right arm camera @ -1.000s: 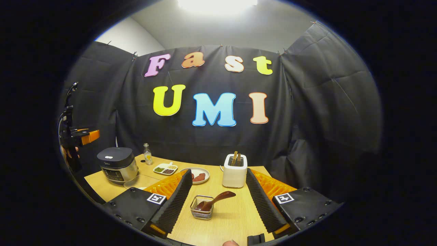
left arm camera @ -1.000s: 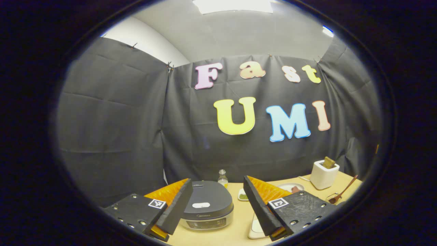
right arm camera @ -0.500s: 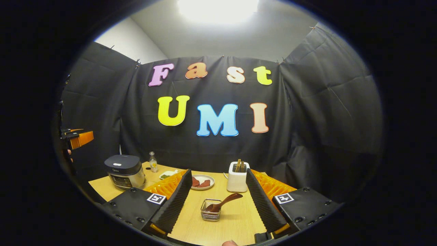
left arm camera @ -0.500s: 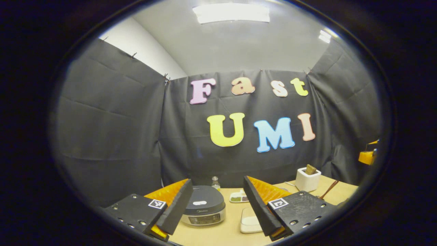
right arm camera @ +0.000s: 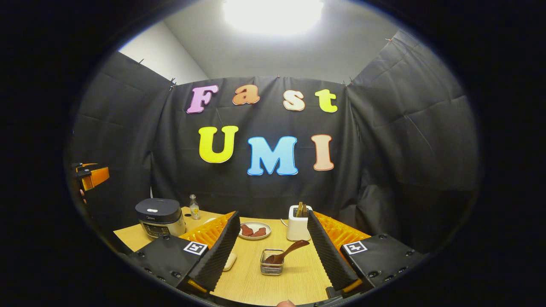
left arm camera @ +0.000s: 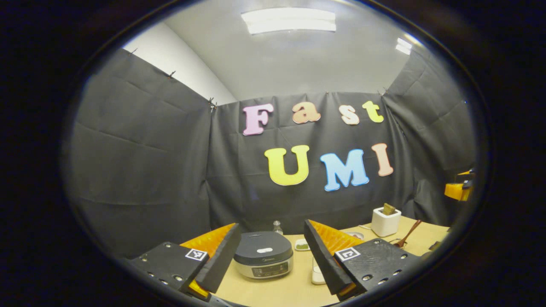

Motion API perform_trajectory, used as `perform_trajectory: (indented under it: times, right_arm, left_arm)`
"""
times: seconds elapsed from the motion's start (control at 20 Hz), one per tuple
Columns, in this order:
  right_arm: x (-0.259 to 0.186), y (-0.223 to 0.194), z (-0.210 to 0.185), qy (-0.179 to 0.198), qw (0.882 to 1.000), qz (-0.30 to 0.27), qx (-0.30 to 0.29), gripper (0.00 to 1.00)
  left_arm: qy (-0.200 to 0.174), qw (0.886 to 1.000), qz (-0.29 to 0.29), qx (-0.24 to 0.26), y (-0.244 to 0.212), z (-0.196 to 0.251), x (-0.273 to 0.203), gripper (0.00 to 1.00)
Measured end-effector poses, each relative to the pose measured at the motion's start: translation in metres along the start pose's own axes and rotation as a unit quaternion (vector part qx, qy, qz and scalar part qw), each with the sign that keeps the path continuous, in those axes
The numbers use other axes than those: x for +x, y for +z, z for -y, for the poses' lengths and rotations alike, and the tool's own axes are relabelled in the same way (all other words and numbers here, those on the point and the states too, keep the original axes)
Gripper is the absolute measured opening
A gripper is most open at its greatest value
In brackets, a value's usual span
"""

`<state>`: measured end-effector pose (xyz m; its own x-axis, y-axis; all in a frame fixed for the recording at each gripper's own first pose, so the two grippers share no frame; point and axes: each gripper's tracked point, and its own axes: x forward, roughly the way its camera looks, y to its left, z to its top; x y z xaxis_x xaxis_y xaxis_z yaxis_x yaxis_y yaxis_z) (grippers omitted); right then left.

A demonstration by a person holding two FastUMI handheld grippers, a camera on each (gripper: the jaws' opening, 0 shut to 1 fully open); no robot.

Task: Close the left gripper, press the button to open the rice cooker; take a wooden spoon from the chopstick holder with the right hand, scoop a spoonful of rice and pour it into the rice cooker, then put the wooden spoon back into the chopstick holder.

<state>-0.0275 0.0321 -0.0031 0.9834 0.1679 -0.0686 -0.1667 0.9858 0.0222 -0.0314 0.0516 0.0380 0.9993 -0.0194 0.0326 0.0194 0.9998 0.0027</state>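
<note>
Above the rice cooker (left arm camera: 263,259), the left gripper (left arm camera: 268,260) stood wide apart; pressing the button (left arm camera: 264,250) unclosed risked straddling it.

Table (right arm camera: 251,279): light wood top, running back to the black cloth wall.
Rice cooker (right arm camera: 161,217): stands on the table's left end in the right gripper view, lid down.
Bottle (right arm camera: 194,207): small, clear, upright just right of the cooker, near the wall.
Plate (right arm camera: 254,230): round, mid-table, with 2 reddish pieces on it.
White holder (right arm camera: 298,228): upright right of the plate, wooden pieces sticking out of its top.
Wire basket (right arm camera: 272,267): at the near middle, a wooden spoon (right arm camera: 289,252) leaning out of it.
Small dish (left arm camera: 302,244): right of the cooker, holding something green.
</note>
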Motion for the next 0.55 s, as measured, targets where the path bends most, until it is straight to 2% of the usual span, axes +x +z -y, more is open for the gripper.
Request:
perform_trajectory:
  times: [0.55]
  right_arm:
    - [-0.018,0.003,0.003,-0.014,1.0,0.004,-0.006,0.99]
  left_arm:
    - [-0.012,1.0,0.0,-0.007,0.004,0.004,-0.01,0.9]
